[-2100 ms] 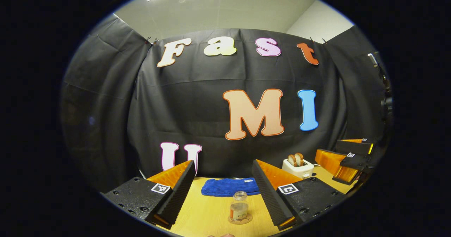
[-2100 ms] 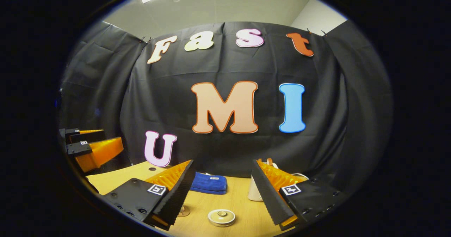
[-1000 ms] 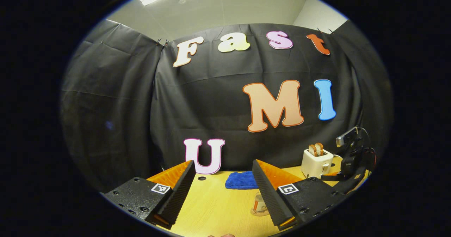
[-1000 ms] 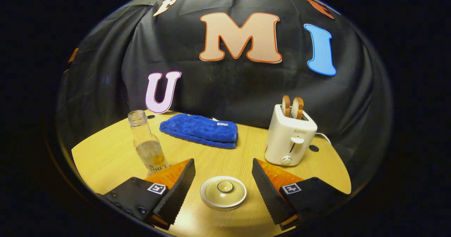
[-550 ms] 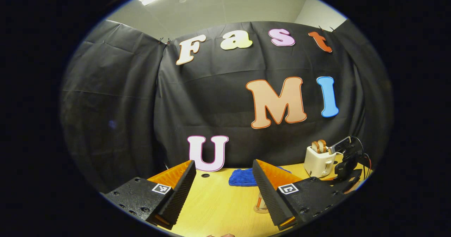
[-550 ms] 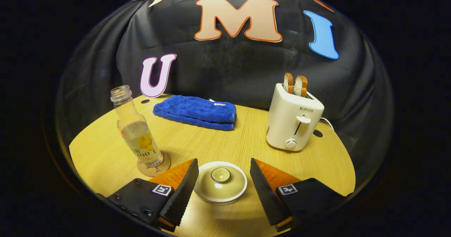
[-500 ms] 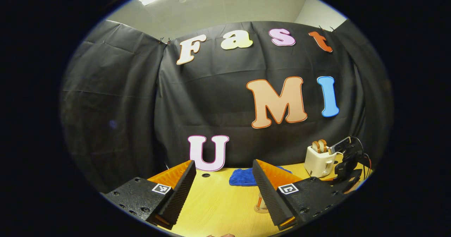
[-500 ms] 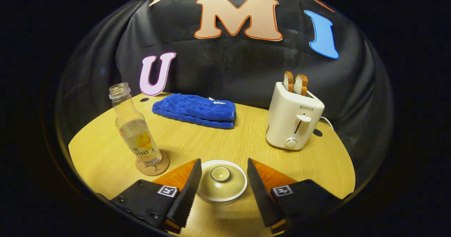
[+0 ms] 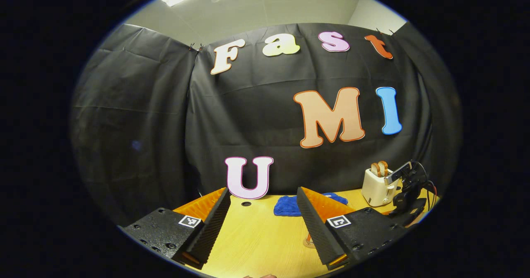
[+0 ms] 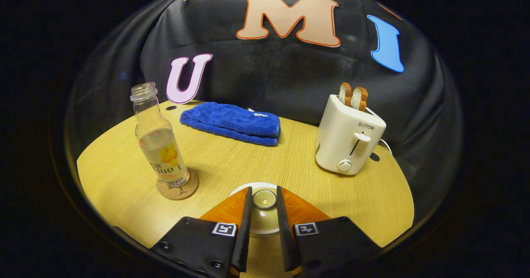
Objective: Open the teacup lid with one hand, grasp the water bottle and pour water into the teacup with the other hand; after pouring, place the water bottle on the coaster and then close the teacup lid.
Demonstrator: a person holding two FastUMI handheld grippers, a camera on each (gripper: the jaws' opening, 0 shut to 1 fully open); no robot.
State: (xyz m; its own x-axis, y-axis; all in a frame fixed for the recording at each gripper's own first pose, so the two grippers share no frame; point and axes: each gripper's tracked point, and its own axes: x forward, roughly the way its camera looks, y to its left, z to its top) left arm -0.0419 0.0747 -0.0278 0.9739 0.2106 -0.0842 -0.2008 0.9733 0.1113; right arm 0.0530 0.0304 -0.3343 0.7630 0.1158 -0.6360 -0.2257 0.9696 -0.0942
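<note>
In the left gripper view, the left gripper (image 9: 263, 222) hovers over the worktop (image 9: 256, 245), jaws wide apart and empty, bare wood ahead up to the blue towel (image 9: 290, 205); in the right gripper view, the right gripper (image 10: 263, 212) has its jaws drawn in against the knob of the teacup lid (image 10: 264, 199), best lifted straight up, with the water bottle (image 10: 159, 143) on its coaster (image 10: 178, 190) left and the toaster (image 10: 350, 139) right, each well apart

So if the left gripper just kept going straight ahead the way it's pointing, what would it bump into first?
Probably nothing soon. The left gripper is open and points over bare table toward the black cloth wall. The blue towel lies slightly right of that line; depth is hard to judge.
</note>
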